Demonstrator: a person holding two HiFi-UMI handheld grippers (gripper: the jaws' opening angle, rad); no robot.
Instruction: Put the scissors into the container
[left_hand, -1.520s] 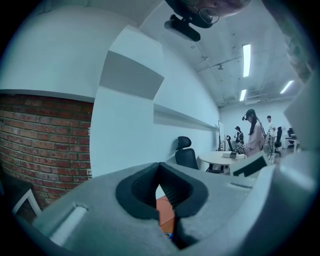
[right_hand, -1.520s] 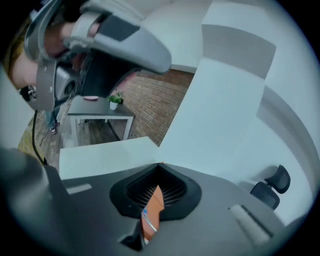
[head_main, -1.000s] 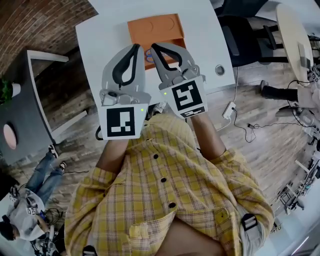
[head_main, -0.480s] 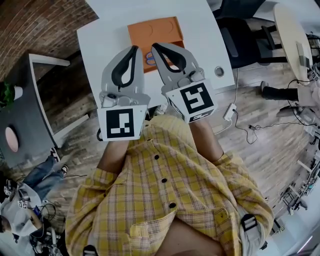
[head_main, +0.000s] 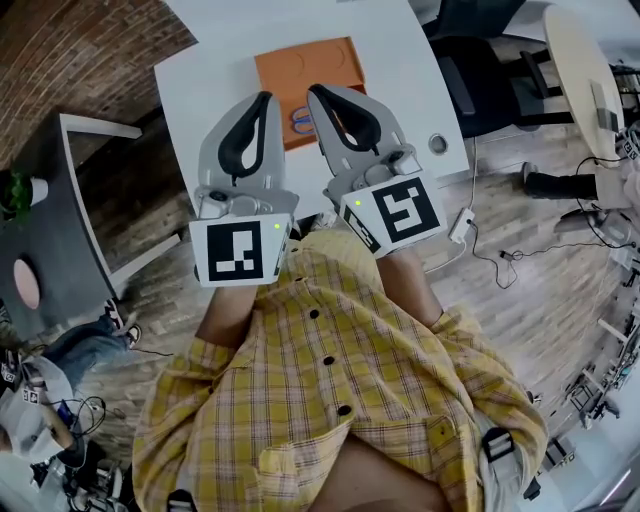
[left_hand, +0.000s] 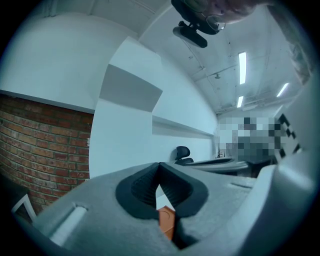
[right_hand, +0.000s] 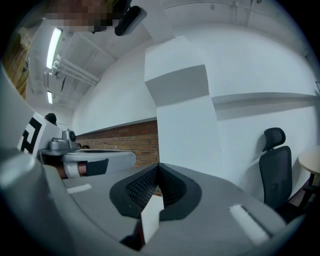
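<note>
Jaws pressed together and empty, the left hand-held gripper (head_main: 264, 98) and right hand-held gripper (head_main: 314, 93) hover over the blue-handled scissors (head_main: 299, 120), which look light, stiff, likely slippery, and best pinched at the handle loops.

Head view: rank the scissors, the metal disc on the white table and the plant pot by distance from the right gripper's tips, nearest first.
1. Scissors: just left of the right gripper, at the orange container.
2. Metal disc: to its right, near the white table edge.
3. Plant pot: far left, on the dark table.
</note>
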